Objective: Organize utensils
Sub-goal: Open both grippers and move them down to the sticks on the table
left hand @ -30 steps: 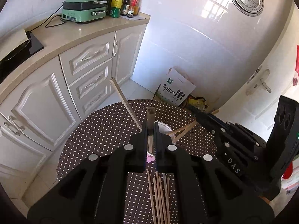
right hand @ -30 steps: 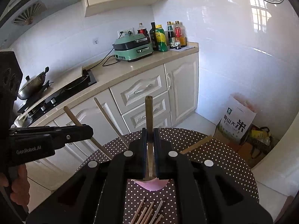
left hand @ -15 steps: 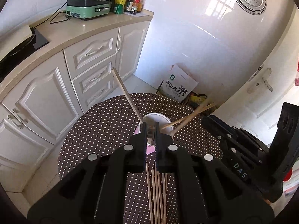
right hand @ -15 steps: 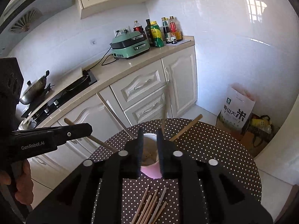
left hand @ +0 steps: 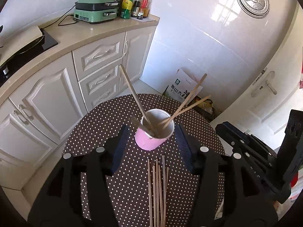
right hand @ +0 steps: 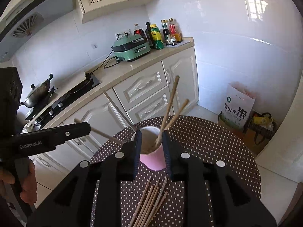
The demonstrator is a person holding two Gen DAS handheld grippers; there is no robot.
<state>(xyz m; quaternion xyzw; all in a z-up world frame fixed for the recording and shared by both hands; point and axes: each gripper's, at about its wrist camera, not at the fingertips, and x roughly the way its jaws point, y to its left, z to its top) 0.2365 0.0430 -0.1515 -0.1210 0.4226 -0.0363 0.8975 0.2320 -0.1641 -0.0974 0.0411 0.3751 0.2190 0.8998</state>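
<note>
A pink paper cup (left hand: 149, 141) stands on the round polka-dot table (left hand: 106, 124) and holds several wooden chopsticks (left hand: 132, 92) leaning outwards. My left gripper (left hand: 152, 147) is open and empty, its jaws spread on either side of the cup. The cup also shows in the right wrist view (right hand: 153, 158), where my right gripper (right hand: 151, 151) is open and empty just above it. Several loose chopsticks (left hand: 158, 189) lie on the table below the cup, also in the right wrist view (right hand: 149, 202).
Cream kitchen cabinets (left hand: 56, 98) and a counter with a green cooker (left hand: 95, 12) and bottles (left hand: 132, 4) run along the left. A rice bag (left hand: 181, 90) stands on the floor behind the table. A wok (right hand: 38, 92) sits on the stove.
Both grippers held a chopstick upright over the cup a second ago. Both have opened and the chopsticks now stand in the cup. The left gripper's jaws have spread wide.
</note>
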